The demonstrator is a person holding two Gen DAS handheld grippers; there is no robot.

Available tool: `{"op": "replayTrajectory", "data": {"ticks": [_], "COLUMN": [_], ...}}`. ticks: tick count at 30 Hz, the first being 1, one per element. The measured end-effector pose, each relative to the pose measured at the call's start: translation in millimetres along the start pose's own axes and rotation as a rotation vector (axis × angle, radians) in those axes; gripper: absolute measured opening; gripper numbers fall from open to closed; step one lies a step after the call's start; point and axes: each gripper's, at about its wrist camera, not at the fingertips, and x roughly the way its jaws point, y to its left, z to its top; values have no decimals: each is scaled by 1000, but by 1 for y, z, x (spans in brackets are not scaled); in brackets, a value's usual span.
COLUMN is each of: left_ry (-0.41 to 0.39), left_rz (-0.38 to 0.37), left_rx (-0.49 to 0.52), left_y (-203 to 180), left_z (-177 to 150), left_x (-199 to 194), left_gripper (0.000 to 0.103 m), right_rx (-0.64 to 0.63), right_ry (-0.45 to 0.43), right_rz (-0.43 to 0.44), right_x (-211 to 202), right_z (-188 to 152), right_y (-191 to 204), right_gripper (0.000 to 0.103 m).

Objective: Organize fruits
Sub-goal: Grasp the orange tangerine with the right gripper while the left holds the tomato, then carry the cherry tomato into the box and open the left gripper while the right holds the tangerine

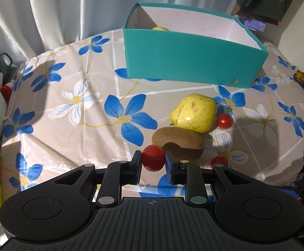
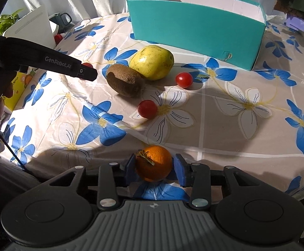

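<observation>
The left gripper (image 1: 153, 163) is gripping a tomato (image 1: 153, 158) at lower centre. The right gripper (image 2: 154, 167) has an orange (image 2: 153, 163) between its jaws; whether they are pressing it, I cannot tell. "GenRobot.AI" is showing at middle left, and the box (image 2: 193, 29) is standing at top.

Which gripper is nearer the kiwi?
Left. The left gripper, shut on a cherry tomato, sits right beside the kiwi. The right gripper is around the orange, well short of the kiwi.

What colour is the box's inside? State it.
Pale pinkish white inside the box, teal outside; the left wrist view shows it best.
</observation>
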Motion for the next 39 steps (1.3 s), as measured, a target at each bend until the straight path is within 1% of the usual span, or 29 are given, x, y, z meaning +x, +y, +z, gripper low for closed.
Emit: {"op": "replayTrajectory", "data": {"ticks": [5,8,13,18,21,27,33,39], "left_ry": [8,11,18,23,20,4,-37,-109], "left_rz": [8,5,0,4,6,16,16,44], "left_rx": [6,12,22,26,30,39,39,72], "left_y": [-2,-4,-7,-8,-9,-13,-20,-34], "left_z": [2,2,3,6,8,17,40,77], "left_x": [2,3,7,8,9,6,-2,-10], "left_gripper": [27,27,27,27,27,27,27,27], "right_rx": [-8,-11,-15,-7,6,30,71,113], "right_ry": [0,19,31,18,-12,-57,-158,-283], "right_rz": [16,31,28,18,-16,-46,-70,-118], "right_x": [4,8,12,11,6,-1,-18,-39], "right_z": [4,5,6,5,6,12,27,47], "right_y": [0,0,1,-1,-4,-13,-26,-46], "right_gripper": [39,40,40,39,39,39,39,39]}}
